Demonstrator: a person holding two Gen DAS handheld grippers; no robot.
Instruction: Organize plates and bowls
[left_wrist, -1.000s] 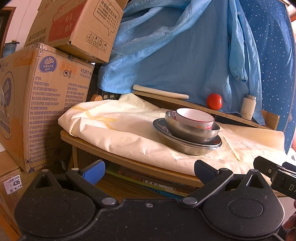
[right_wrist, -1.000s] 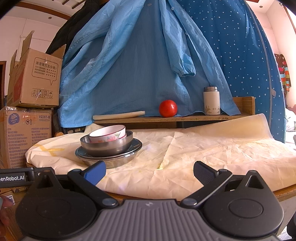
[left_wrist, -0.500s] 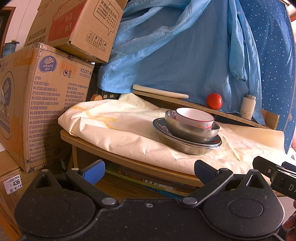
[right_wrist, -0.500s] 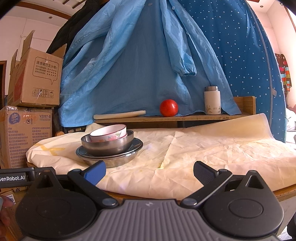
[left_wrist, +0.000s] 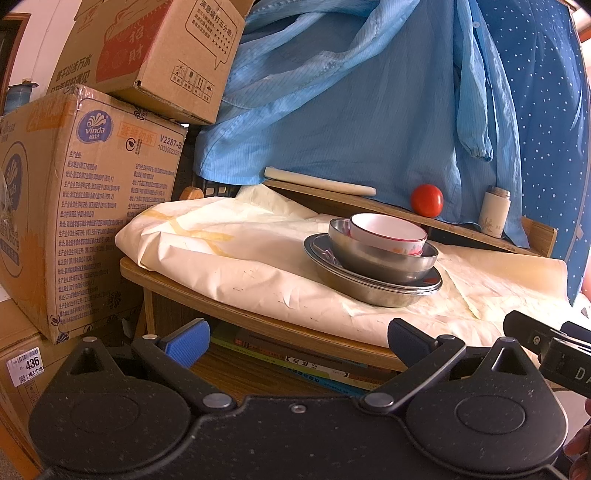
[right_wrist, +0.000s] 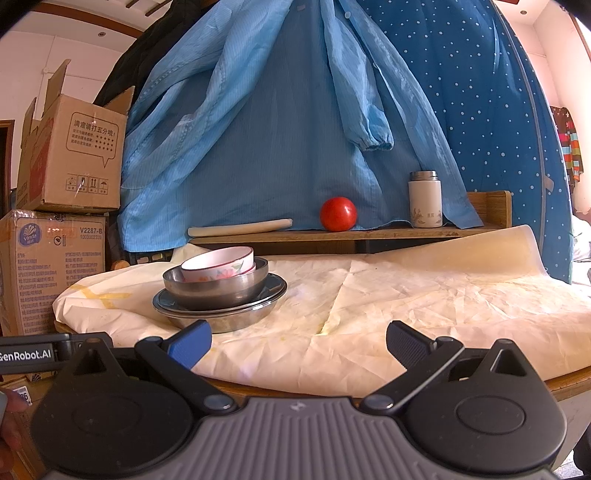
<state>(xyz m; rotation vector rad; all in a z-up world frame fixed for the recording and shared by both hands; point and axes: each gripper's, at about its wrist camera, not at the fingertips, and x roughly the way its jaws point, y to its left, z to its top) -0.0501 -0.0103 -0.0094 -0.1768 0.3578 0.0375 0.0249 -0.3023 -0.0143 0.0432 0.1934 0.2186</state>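
Left of frame: two stacked cardboard boxes, lower box (left_wrist: 85, 206) reads "Vinda", "V2287-B"; sticker "436" lower left. "GenRobot.AI" on the left gripper body at the right view's left edge. Left gripper (left_wrist: 295, 341) wide open, empty, touching nothing. Right gripper (right_wrist: 298, 341) wide open, empty, fingertips low over the paper-covered table (right_wrist: 424, 295). One stack left of centre: pink-rimmed ceramic bowl (right_wrist: 218, 263) in steel bowl (right_wrist: 218, 287) on steel plate (right_wrist: 221, 312). Back shelf: one tomato (right_wrist: 338, 214), one white flask (right_wrist: 424, 198).
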